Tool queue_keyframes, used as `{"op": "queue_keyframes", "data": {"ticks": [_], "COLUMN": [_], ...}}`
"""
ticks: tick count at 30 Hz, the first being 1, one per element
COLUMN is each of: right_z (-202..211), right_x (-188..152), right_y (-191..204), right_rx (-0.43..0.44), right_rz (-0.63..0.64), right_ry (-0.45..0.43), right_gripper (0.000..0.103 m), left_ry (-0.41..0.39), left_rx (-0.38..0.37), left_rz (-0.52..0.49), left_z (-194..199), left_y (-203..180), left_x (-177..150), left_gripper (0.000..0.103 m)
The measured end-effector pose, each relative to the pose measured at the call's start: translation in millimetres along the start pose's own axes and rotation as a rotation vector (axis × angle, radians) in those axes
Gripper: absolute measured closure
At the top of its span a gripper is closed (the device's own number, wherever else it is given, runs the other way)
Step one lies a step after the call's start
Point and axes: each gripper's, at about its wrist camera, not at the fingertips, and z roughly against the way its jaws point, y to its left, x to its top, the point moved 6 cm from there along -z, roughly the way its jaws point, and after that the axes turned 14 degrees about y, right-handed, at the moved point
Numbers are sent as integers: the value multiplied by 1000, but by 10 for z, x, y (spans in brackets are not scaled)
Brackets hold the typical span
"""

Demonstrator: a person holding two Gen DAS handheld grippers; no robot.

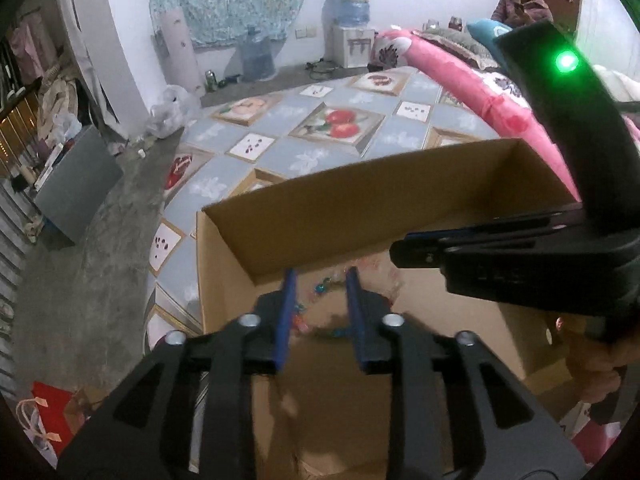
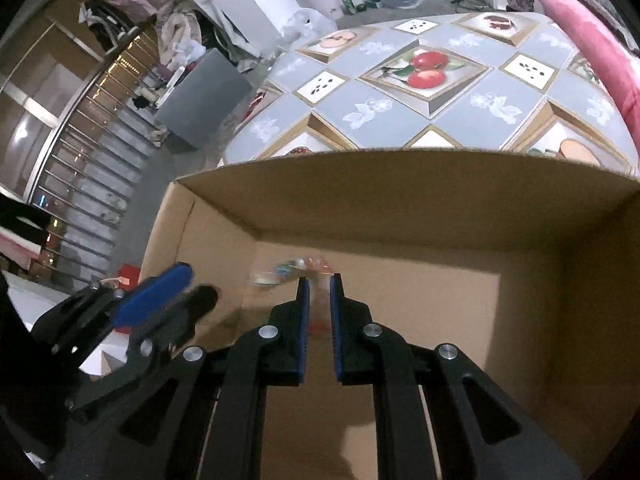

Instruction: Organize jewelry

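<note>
Right wrist: right tongs (image 2: 319, 280) clamp beaded jewelry (image 2: 316, 300) inside cardboard box (image 2: 400, 200).

Fruit-patterned tablecloth (image 2: 472, 116) carries an open cardboard box (image 2: 400, 200)

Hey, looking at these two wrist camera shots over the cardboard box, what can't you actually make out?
- Jewelry on the cardboard box floor: motion-blurred in both views, so types and count are unclear.
- Whether the right gripper holds anything: reddish blur between its fingers.
- Box's near side: hidden by the left gripper in the left wrist view.
</note>
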Motion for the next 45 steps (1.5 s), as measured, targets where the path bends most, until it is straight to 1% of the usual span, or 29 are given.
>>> {"op": "queue_keyframes", "data": {"ticks": [3, 5, 7, 10, 11, 12, 13, 14, 15, 17, 19, 21, 23, 25, 26, 30, 33, 35, 38, 41, 42, 44, 45], "right_z": [81, 211, 353, 747, 863, 1014, 1118, 1262, 1392, 1557, 1629, 1613, 1489, 1277, 1116, 475, 187, 99, 23, -68, -106, -184, -185], "right_x": [-33, -107, -188, -434, -516, -639, -720, -868, -1030, -1309, -1616, -1834, -2069, -2278, -2399, -2737, -2795, -2781, -2707, -2668, -2666, -2677, -2683], "right_y": [-7, 9, 26, 85, 97, 117, 126, 145, 160, 176, 171, 149, 130, 139, 148, 173, 95, 75, 90, 118, 128, 136, 148], "right_rx": [7, 17, 19, 14, 4, -9, -18, -40, -66, -100, -103, -90, -92, -102, -111, -180, -227, -255, -282, -315, -327, -350, -356], "right_rz": [10, 27, 39, 80, 90, 105, 115, 133, 149, 178, 205, 220, 243, 277, 303, 371, 353, 355, 378, 414, 428, 441, 452], "right_ry": [-33, -74, -110, -217, -249, -293, -325, -371, -416, -474, -490, -477, -432, -374, -330, -173, -129, -125, -110, -92, -80, -56, -61], "right_gripper": [92, 92, 92, 92, 89, 83, 78, 69, 63, 59, 58, 58, 56, 47, 42, 40, 40, 40, 40, 40, 42, 50, 52], "left_ry": [-14, -34, -70, -127, -146, -170, -202, -217, -241, -271, -291, -288, -263, -236, -214, -118, -79, -63, -56, -58, -61, -69, -75], "left_rx": [3, 0, -5, -19, -22, -28, -36, -39, -46, -56, -66, -79, -89, -92, -95, -63, -47, -23, 3, 12, 14, 15, 16], "left_rz": [12, 21, 26, 43, 48, 52, 57, 59, 62, 64, 68, 76, 78, 70, 67, 56, 49, 36, 6, -14, -17, -25, -31], "left_z": [72, 159, 303, 548, 624, 724, 848, 915, 1010, 1139, 1211, 1199, 1109, 988, 893, 495, 299, 200, 127, 103, 111, 111, 114], "left_y": [3, 13, 19, 43, 46, 54, 63, 69, 71, 62, 52, 33, -16, -73, -118, -269, -354, -401, -432, -473, -483, -497, -507], "left_x": [-25, -57, -113, -239, -289, -364, -474, -534, -646, -845, -1062, -1292, -1521, -1678, -1780, -2084, -2223, -2297, -2348, -2361, -2361, -2368, -2374], "left_gripper": [76, 76, 76, 74, 73, 71, 71, 70, 69, 67, 64, 62, 61, 59, 58, 57, 57, 57, 57, 57, 57, 57, 57]}}
